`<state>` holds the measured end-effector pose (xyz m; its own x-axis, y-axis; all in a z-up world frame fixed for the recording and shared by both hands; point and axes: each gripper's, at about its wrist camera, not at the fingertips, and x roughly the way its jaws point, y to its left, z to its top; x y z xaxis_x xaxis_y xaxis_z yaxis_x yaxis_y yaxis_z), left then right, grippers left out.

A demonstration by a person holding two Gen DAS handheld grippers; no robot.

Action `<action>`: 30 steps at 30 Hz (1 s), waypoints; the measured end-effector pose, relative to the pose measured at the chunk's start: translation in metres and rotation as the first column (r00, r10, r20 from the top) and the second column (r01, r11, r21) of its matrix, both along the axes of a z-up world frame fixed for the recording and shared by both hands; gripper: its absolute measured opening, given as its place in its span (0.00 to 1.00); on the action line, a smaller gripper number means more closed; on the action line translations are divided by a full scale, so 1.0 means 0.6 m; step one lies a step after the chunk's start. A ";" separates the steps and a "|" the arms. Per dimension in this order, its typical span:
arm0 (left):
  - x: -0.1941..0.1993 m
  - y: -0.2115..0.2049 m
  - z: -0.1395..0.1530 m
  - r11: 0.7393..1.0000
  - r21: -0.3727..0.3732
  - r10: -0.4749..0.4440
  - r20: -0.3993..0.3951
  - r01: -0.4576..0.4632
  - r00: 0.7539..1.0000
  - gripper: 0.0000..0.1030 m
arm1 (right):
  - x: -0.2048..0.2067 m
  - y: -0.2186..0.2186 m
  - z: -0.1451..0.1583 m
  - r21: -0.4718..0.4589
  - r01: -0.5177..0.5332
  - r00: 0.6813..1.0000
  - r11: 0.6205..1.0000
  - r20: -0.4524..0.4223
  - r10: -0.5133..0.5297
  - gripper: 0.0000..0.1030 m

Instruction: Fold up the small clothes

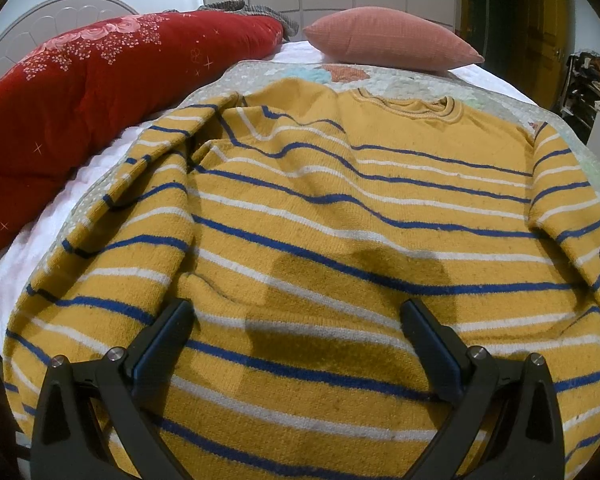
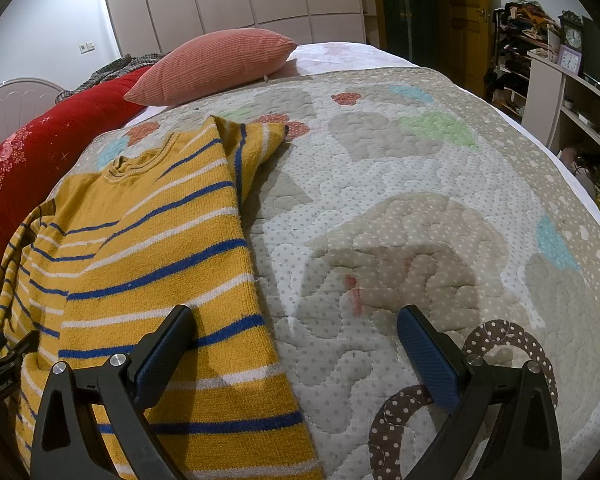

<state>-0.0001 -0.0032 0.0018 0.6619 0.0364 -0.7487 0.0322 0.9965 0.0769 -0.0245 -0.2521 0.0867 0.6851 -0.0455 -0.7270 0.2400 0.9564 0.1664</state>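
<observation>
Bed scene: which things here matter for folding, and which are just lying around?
For the job: striped sweater, left gripper, right gripper, both open.
Just lying about: pink pillow, red duvet, patterned quilt, clocks.

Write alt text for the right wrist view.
A yellow sweater with blue and white stripes lies on a patchwork quilt, one side already folded over its body. The open right gripper hovers over the sweater's right edge, holding nothing. A pink pillow and red comforter lie beyond.
</observation>
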 end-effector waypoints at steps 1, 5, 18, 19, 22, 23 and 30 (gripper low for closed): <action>-0.001 -0.001 0.001 1.000 0.000 0.000 0.001 0.000 1.000 1.00 | 0.000 0.001 0.000 0.000 0.000 1.000 1.000 0.000 0.000 1.00; -0.002 -0.002 0.001 1.000 -0.001 0.002 0.006 -0.002 1.000 1.00 | 0.000 0.000 0.000 0.000 0.000 1.000 1.000 0.000 0.000 1.00; -0.004 -0.003 0.000 1.000 -0.005 0.003 0.011 -0.003 1.000 1.00 | 0.000 -0.001 0.000 -0.001 0.000 1.000 1.000 0.000 0.000 1.00; -0.004 -0.003 0.000 1.000 -0.005 0.003 0.011 -0.003 1.000 1.00 | 0.000 0.000 0.000 -0.001 0.000 1.000 1.000 0.001 0.000 1.00; -0.004 -0.003 0.000 1.000 -0.006 0.004 0.010 -0.004 1.000 1.00 | 0.000 0.000 0.000 -0.001 0.000 1.000 1.000 0.001 0.000 1.00; -0.004 -0.002 0.000 1.000 -0.007 0.005 0.009 -0.005 1.000 1.00 | 0.000 0.000 0.000 -0.001 0.000 1.000 1.000 0.000 0.000 1.00; -0.003 -0.003 -0.001 1.000 -0.003 0.018 0.006 -0.018 1.000 1.00 | 0.002 0.003 -0.001 -0.006 0.001 1.000 1.000 -0.003 -0.001 1.00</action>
